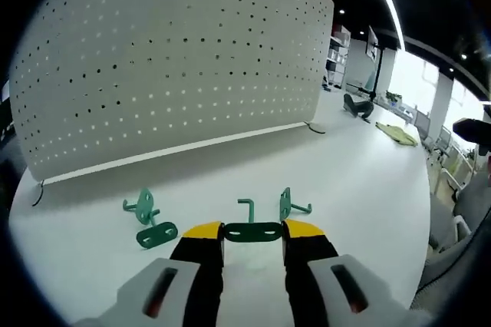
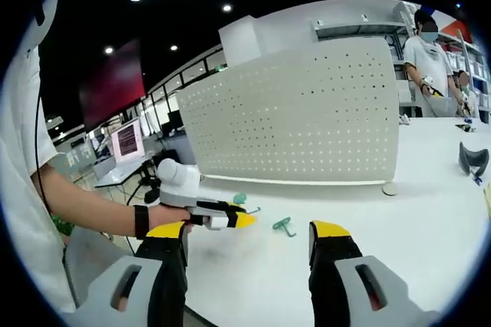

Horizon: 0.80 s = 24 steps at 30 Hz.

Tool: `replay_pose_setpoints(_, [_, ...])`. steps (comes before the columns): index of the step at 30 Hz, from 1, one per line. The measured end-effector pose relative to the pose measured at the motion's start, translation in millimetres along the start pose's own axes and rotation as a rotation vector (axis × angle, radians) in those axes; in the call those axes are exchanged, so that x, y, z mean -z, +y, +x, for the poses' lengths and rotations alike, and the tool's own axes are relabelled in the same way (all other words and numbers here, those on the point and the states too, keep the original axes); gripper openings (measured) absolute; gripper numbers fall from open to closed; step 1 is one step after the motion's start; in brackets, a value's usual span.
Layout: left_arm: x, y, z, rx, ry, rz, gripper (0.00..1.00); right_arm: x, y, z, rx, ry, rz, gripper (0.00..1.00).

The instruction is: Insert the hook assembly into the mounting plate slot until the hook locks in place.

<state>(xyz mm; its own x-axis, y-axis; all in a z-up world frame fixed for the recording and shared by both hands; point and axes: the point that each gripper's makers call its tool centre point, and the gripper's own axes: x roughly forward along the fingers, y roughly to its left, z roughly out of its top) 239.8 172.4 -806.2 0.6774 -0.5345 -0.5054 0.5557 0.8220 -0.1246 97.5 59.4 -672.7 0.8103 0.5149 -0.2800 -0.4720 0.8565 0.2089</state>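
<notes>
Left gripper view: the left gripper (image 1: pixel 253 231) is clamping a green hook (image 1: pixel 252 229) by the two ends of its flat plate, yellow tips pressing in from either side, its bent peg rising behind. The hook is sitting low over the white table (image 1: pixel 368 181). Two more green hooks are lying nearby: one (image 1: pixel 147 219) to the left, another (image 1: pixel 290 205) just right of the held one. A white pegboard (image 1: pixel 176 58) is standing upright behind them. Right gripper view: the right gripper (image 2: pixel 247 244) is hovering with jaws spread wide, gripping nothing. The left gripper (image 2: pixel 222 218) is reaching in from the left, near a green hook (image 2: pixel 283 225) lying on the table before the pegboard (image 2: pixel 307 112).
</notes>
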Motion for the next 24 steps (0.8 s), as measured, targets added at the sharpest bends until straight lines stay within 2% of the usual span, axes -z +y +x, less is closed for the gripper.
replay_pose_setpoints(4, [-5.7, 4.2, -10, 0.006, -0.037, -0.028, 0.3, -5.0, 4, 2, -0.013, -0.007, -0.015, 0.64])
replay_pose_setpoints(7, [-7.9, 4.3, -17, 0.014, -0.047, -0.018, 0.3, -7.9, 6, 3, -0.012, -0.016, -0.03, 0.62])
replay_pose_setpoints(10, [-14.2, 4.7, -26, 0.023, -0.086, -0.005, 0.3, -7.3, 10, 5, -0.025, -0.013, -0.032, 0.62])
replay_pose_setpoints(14, [-23.4, 2.1, -35, 0.05, -0.136, -0.051, 0.3, -8.1, 15, 5, -0.037, -0.01, -0.052, 0.62])
replay_pose_setpoints(19, [-32.1, -4.1, -50, 0.066, -0.177, -0.01, 0.3, -7.9, 17, 2, -0.04, -0.009, -0.054, 0.61])
replay_pose_setpoints(21, [-45.0, -9.2, -60, 0.089, -0.239, -0.032, 0.3, -6.8, 16, 1, -0.037, -0.008, -0.042, 0.61])
replay_pose_setpoints(24, [-56.8, -14.0, -76, 0.096, -0.283, -0.007, 0.3, -8.2, 19, 1, -0.037, -0.01, -0.044, 0.6])
